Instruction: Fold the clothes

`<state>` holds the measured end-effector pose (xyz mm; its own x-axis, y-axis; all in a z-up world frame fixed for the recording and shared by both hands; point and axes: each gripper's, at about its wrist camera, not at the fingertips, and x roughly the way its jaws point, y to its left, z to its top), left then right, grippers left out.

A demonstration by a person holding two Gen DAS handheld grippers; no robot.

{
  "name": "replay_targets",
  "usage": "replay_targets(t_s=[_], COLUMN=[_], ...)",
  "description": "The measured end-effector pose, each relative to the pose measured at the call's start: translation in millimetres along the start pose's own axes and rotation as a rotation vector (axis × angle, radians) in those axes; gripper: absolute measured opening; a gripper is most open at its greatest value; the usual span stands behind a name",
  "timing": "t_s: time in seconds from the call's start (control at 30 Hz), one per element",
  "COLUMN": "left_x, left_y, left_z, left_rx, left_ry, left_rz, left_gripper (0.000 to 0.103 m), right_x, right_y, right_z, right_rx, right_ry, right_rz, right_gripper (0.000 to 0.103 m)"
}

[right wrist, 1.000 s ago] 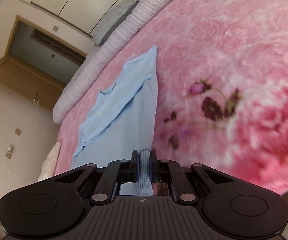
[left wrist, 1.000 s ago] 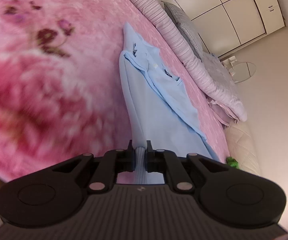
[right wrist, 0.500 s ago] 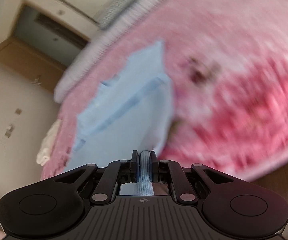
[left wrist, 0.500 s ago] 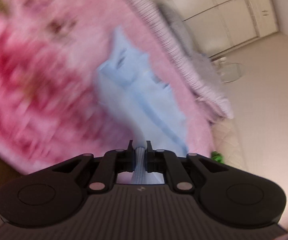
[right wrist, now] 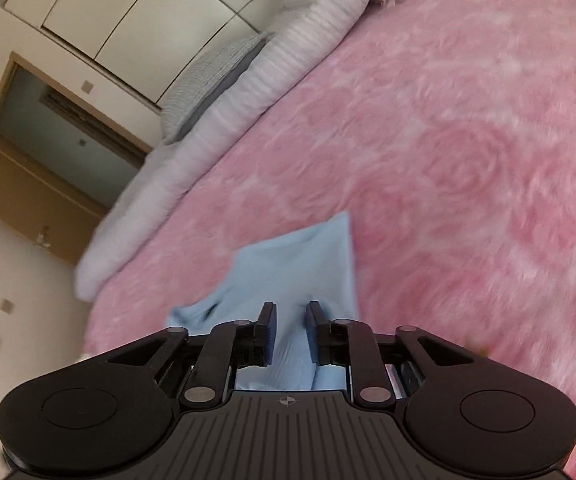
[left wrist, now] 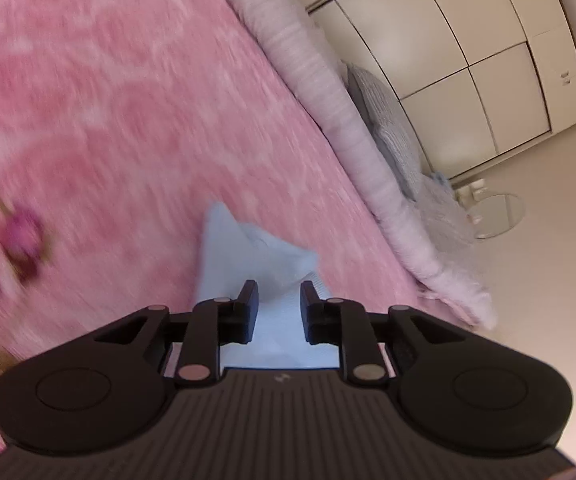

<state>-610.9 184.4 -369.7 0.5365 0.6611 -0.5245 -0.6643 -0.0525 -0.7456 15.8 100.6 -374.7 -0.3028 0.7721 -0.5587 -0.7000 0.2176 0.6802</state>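
Observation:
A light blue garment [left wrist: 255, 256] lies folded over on the pink flowered blanket [left wrist: 127, 112]. In the left wrist view its far corner pokes out just ahead of my left gripper [left wrist: 277, 292], whose jaws are opening; the cloth lies under the gap and the pads do not press it. In the right wrist view the same light blue garment [right wrist: 308, 256] spreads ahead of my right gripper [right wrist: 291, 314], whose jaws are also opening, with a fold of cloth loose between the fingers.
A rolled pale striped quilt [left wrist: 328, 112] and a grey pillow [left wrist: 388, 128] line the bed's far side. Beyond stand white wardrobe doors [left wrist: 468, 60], a round glass stand [left wrist: 496, 216] on the floor, and a doorway [right wrist: 47, 140] in the right wrist view.
Both grippers went forward over the bed carrying the garment's near edge onto its far part, then parted their jaws and let the cloth go. The garment now looks much shorter.

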Motion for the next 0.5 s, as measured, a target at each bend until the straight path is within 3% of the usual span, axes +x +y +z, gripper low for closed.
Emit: replay_targets(t_s=[0.13, 0.23, 0.5], left_x=[-1, 5, 38], left_y=[-3, -12, -28], left_z=[-18, -33, -32], left_rx=[0.115, 0.2, 0.329], left_ry=[0.061, 0.11, 0.115], left_rz=[0.048, 0.048, 0.065], left_gripper=[0.018, 0.023, 0.027], right_x=[0, -9, -15], right_y=[-28, -33, -31], right_z=[1, -3, -5], right_rx=[-0.004, -0.109, -0.273], right_ry=[0.028, 0.028, 0.065], right_rz=[0.025, 0.0, 0.013], right_gripper=[0.033, 0.036, 0.044])
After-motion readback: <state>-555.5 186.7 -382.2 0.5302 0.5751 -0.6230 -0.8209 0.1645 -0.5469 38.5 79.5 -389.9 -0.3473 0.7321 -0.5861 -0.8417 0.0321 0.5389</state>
